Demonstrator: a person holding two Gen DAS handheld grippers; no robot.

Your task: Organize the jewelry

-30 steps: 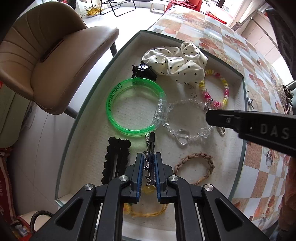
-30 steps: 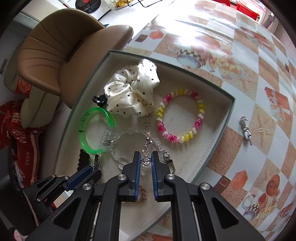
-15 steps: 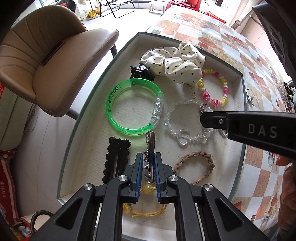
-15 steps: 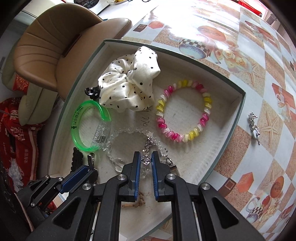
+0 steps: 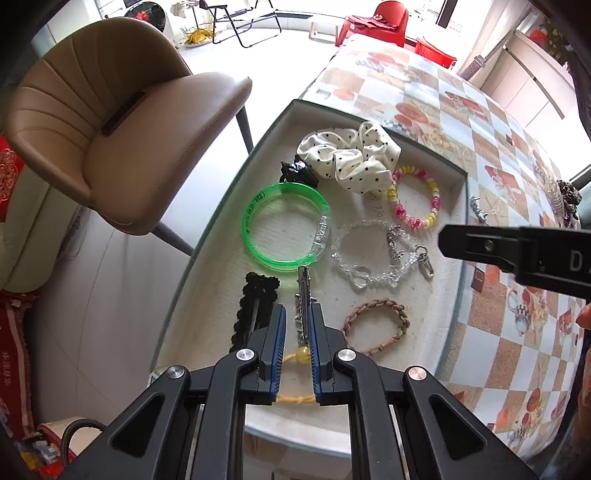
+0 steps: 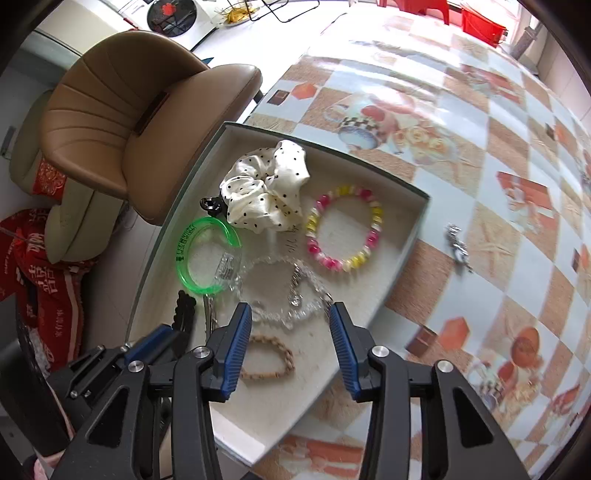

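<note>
notably, the left gripper (image 5: pixel 298 325) stood narrowly parted around a stiff metal hair clip (image 5: pixel 303 295), best pinched mid-shaft. the right gripper (image 6: pixel 291 325) hung wide above the slippery, limp crystal bracelet (image 6: pixel 280 291).

A tan padded chair (image 5: pixel 110 122) stands pulled close to a table covered with an orange-and-white checked cloth (image 6: pixel 498 206) printed with cups and starfish. The floor (image 5: pixel 110 295) is pale and glossy under bright daylight. A red plastic chair (image 5: pixel 384 16) and black folding frame (image 5: pixel 243 22) stand farther back. White cabinets (image 5: pixel 532 66) line the right side.
</note>
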